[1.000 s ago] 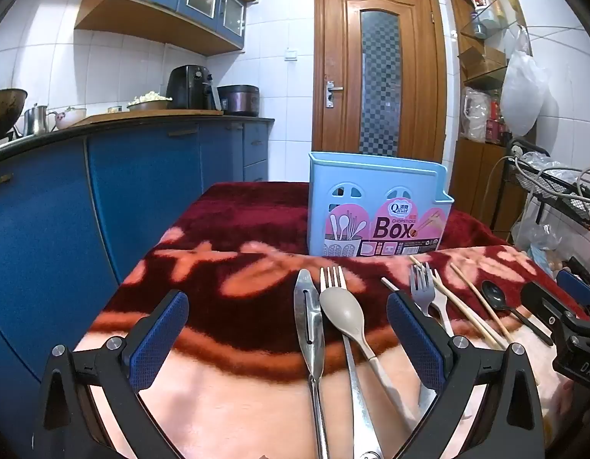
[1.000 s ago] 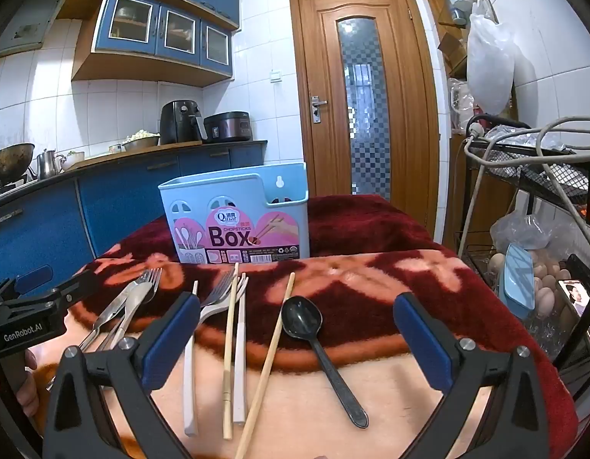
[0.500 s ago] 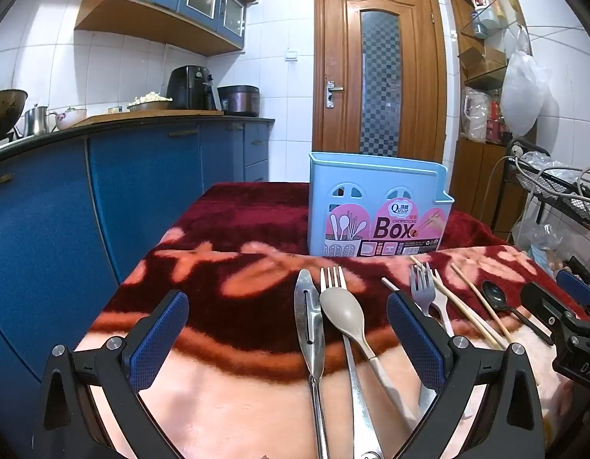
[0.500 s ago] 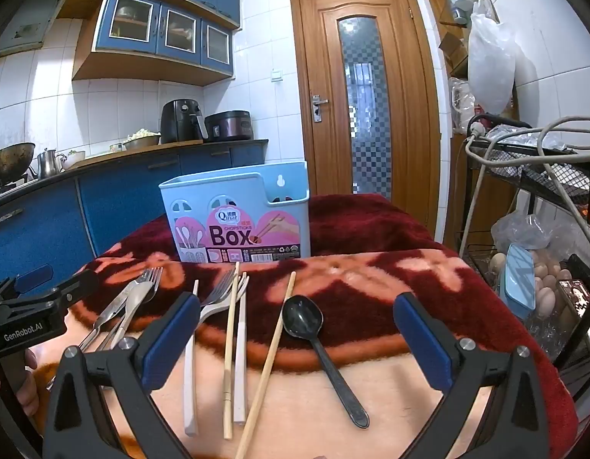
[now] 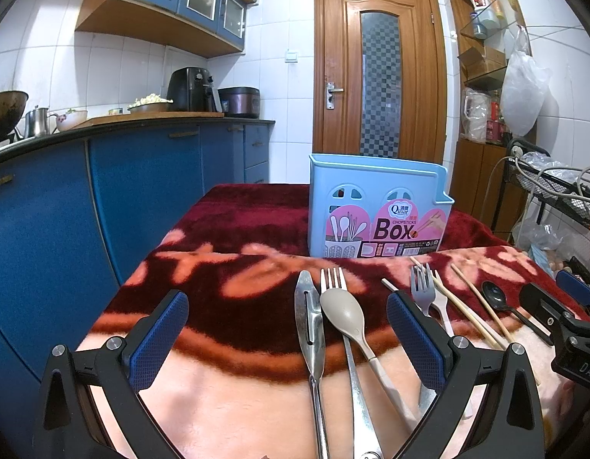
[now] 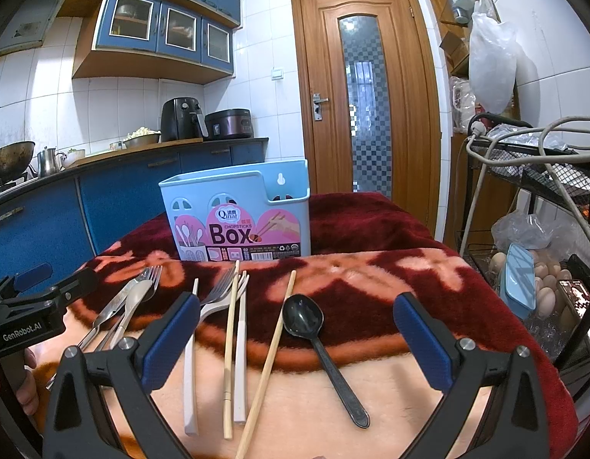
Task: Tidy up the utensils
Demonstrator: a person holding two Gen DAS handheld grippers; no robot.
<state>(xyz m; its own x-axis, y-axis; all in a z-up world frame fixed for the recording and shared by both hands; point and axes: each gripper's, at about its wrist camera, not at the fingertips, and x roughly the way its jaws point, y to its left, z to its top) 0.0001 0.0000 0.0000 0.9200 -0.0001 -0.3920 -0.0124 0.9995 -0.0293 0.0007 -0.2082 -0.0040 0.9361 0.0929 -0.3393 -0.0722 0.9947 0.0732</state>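
A light blue utensil box stands upright at the back of the red-and-pink blanket; it also shows in the right wrist view. My left gripper is open and empty, low over a steel knife, a steel fork and a beige spoon. My right gripper is open and empty over wooden chopsticks, white-handled forks and a black spoon. All utensils lie flat on the blanket, handles toward me.
Blue kitchen cabinets run along the left of the table. A wire rack with cables, bags and eggs stands close on the right. A wooden door is behind the box. The left gripper's body shows at the right wrist view's left edge.
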